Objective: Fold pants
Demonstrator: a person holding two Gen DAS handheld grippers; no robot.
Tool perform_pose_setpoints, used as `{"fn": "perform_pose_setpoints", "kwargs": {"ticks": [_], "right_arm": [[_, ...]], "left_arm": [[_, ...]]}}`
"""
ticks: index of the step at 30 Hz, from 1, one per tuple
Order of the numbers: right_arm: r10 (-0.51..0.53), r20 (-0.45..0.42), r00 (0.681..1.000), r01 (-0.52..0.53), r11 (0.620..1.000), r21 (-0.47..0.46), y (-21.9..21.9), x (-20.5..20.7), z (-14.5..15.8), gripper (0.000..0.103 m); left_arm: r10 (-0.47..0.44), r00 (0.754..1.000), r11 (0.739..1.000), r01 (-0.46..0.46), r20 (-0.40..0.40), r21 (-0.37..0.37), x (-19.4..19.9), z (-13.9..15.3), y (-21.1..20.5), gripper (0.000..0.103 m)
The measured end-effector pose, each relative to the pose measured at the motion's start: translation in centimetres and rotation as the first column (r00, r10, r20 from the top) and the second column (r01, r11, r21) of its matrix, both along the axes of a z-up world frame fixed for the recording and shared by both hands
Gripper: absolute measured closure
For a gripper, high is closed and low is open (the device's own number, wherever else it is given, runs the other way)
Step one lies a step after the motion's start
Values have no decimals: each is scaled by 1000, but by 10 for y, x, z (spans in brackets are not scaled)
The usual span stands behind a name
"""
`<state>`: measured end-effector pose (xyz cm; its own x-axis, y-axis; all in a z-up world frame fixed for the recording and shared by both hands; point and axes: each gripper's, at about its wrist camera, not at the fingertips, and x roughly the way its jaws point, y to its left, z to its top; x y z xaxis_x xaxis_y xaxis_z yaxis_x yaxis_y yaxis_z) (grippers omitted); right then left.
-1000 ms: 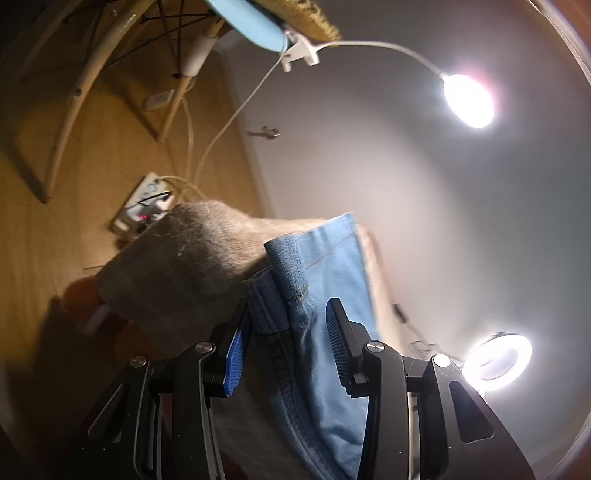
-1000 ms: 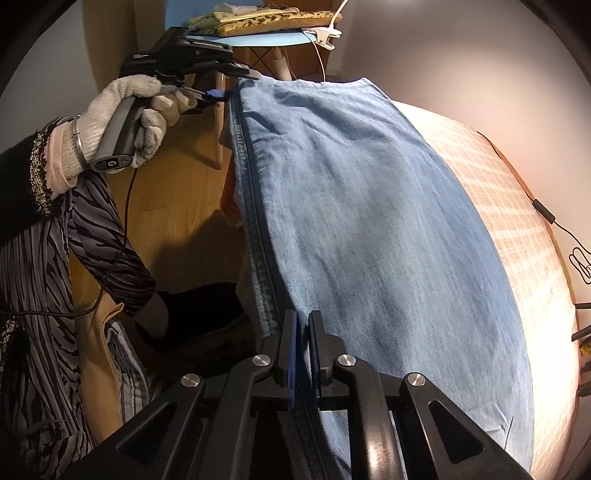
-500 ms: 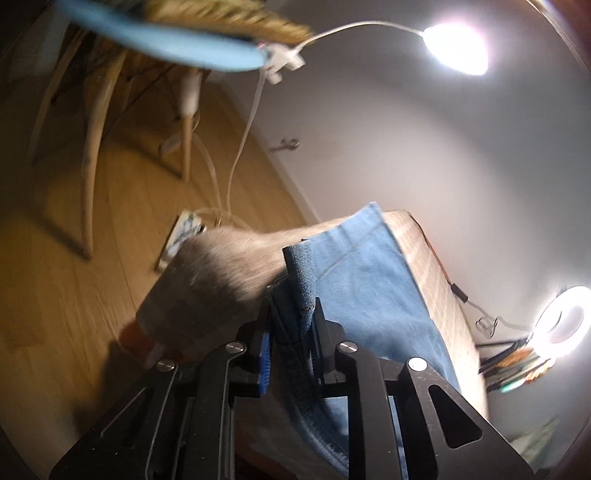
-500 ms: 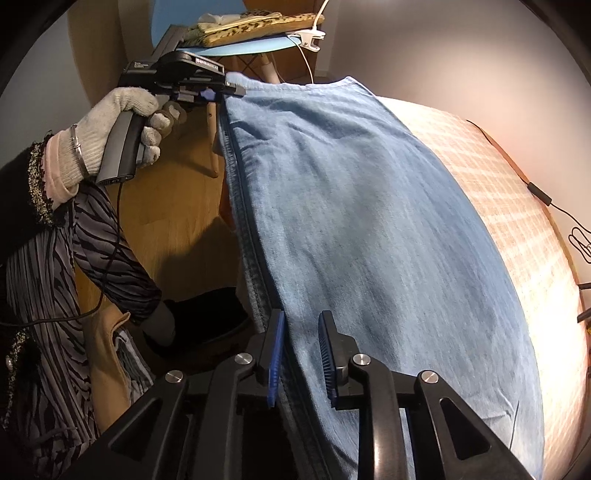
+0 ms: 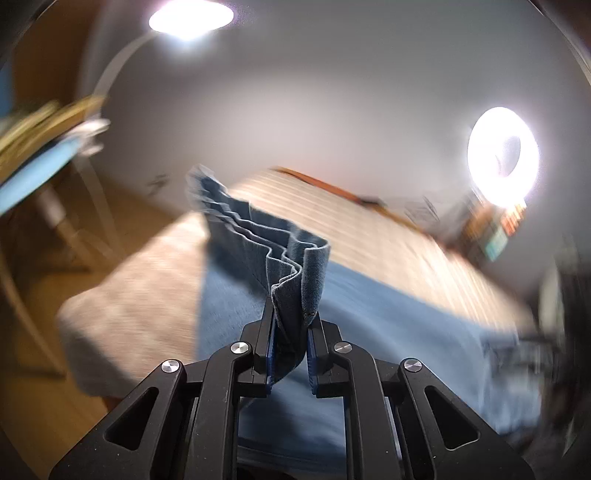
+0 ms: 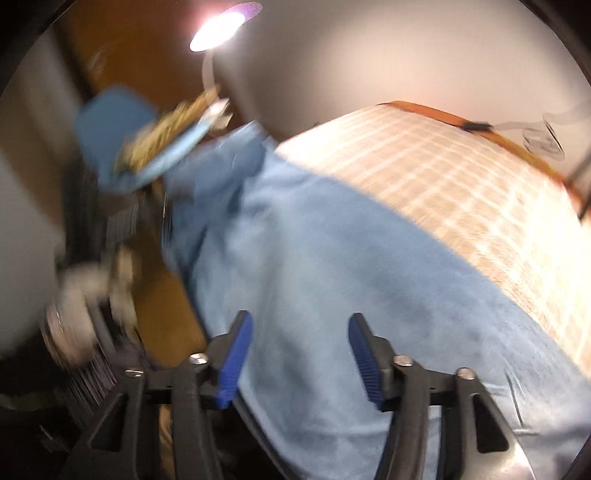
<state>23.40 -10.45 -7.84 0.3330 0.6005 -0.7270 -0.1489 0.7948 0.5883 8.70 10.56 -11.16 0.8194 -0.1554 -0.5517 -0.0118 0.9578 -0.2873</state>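
Light blue denim pants (image 6: 332, 240) lie stretched over a bed with a beige checked cover (image 6: 461, 177). In the left wrist view my left gripper (image 5: 290, 321) is closing its jaws on a bunched, pleated edge of the pants (image 5: 258, 243), and the blue pads press the denim and hold it above the flat part (image 5: 388, 306). My right gripper (image 6: 301, 328) hovers over the near part of the pants. Its jaws are opening wide, and the pads touch nothing. A blurred gloved hand (image 6: 77, 291) shows at the left of the right wrist view.
A blue chair (image 6: 122, 125) with patterned cloth on it stands past the bed's far end, on a wooden floor (image 5: 33, 302). A bright lamp (image 5: 188, 14) and a ring light (image 5: 502, 155) shine by the white wall. Cables (image 6: 476, 125) lie along the bed's far edge.
My left gripper shut on the pants' edge, lifted it and rolled as it swung over the bed. My right gripper let go of the edge it held, opened wide and moved over the denim.
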Motion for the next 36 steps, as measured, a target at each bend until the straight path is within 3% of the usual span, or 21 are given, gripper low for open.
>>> {"fn": "perform_pose_setpoints", "kwargs": {"ticks": [3,9,14,17,19,25,27,29,30,32,36], "right_arm": [[-83,-62,995,92,984,155,-23,26,-13,34],[-86,-166,982,139,930,340,-20,65,-51,33],[-81,-220,972,146,944,295,-2,88,-72,32],[-101,-242,965,164,951,260,2,89,-78,32],[-110,-269,957,190,938,291,0,89,-82,32],[-135,-304,943,239,910,339,1,107,-100,33],[-166,-310,936,264,913,310,1,113,-103,44],[-171,-300,938,258,925,279,1,117,-103,76],[-175,-286,942,248,937,246,3,116,-99,84],[-171,-243,955,220,957,188,2,117,-88,92],[-192,-132,972,200,979,50,-20,106,-55,95]], "left_arm": [[-142,990,986,143,-27,86,-1,-7,-47,92],[-248,966,964,253,-70,85,2,-19,-84,92],[-284,955,954,291,-83,76,-1,-22,-95,92],[-269,961,963,269,-71,-10,2,-19,-85,92],[-264,963,964,262,-56,-44,3,-17,-74,92],[-327,945,945,326,-27,-36,-6,-2,-90,92],[-348,937,937,347,-20,-32,-5,0,-94,92],[-365,931,931,364,-20,-28,-6,2,-101,92],[-373,928,928,372,-23,-24,-7,3,-106,92],[-391,920,920,390,-29,-32,-6,4,-114,92],[-427,904,904,426,-35,-29,2,3,-128,92]]}}
